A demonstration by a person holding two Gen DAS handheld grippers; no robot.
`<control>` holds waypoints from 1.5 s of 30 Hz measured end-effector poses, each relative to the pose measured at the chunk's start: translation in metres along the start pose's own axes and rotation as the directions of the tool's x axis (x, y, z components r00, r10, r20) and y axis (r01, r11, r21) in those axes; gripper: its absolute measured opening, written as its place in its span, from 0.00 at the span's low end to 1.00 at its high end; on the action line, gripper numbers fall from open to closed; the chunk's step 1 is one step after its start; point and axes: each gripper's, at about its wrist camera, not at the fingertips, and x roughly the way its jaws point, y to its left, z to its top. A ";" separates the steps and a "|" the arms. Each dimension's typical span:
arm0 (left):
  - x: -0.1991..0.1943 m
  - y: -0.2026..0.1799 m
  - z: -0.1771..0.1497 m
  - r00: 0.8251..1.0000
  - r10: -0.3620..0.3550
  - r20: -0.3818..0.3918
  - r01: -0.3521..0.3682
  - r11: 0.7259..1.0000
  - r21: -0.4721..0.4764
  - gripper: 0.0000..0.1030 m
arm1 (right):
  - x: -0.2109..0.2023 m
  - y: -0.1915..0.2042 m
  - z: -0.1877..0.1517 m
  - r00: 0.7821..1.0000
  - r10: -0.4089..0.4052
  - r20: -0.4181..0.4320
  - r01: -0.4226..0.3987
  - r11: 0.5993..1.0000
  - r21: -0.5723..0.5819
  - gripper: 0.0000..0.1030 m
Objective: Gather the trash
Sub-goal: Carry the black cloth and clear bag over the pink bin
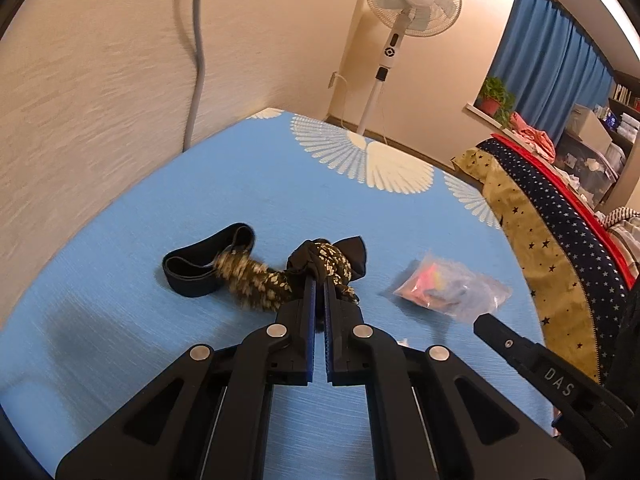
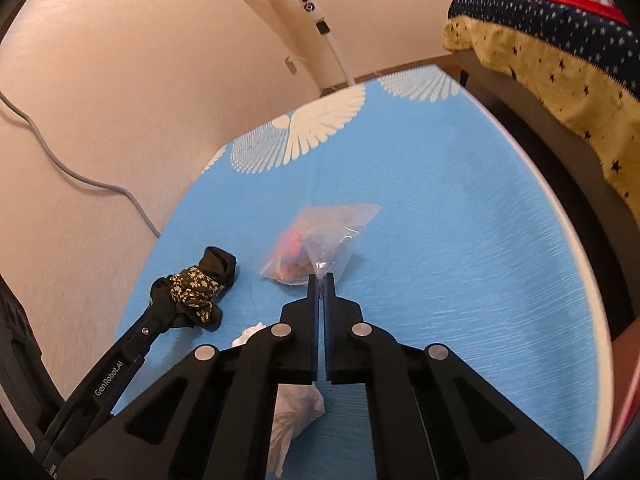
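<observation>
On the blue mat [image 1: 240,184] lies a dark floral hair band [image 1: 256,280] with a black elastic loop [image 1: 200,264] at its left end. My left gripper [image 1: 319,278] is shut on the band's knotted bow end [image 1: 324,260]. The same bow [image 2: 196,290] shows at the left of the right wrist view, held by the left gripper's fingers [image 2: 160,316]. A clear plastic bag [image 2: 316,240] with red and pink bits inside sits mid-mat. My right gripper [image 2: 321,276] is shut on the near edge of that bag [image 1: 448,288]. A crumpled white tissue [image 2: 292,404] lies under the right gripper.
A standing fan [image 1: 404,4] is beyond the mat's far end, by the wall. A grey cable [image 1: 196,52] hangs down the wall at left. A star-patterned quilt [image 1: 532,216] drapes along the mat's right side, with shelves and a blue curtain [image 1: 552,52] behind.
</observation>
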 end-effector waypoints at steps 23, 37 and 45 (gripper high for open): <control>-0.131 -0.056 0.004 0.983 -0.157 0.097 0.143 0.980 0.138 0.03 | -0.185 -0.005 0.012 0.968 -0.130 0.213 0.162 0.977 -0.141 0.01; -0.194 -0.106 -0.037 0.968 -0.243 0.066 0.210 0.923 0.321 0.03 | -0.295 -0.035 -0.010 0.932 -0.210 0.296 0.263 0.953 -0.153 0.02; -0.216 -0.134 -0.065 0.953 -0.300 0.041 0.260 0.879 0.399 0.03 | -0.337 -0.055 -0.029 0.906 -0.265 0.330 0.316 0.943 -0.108 0.02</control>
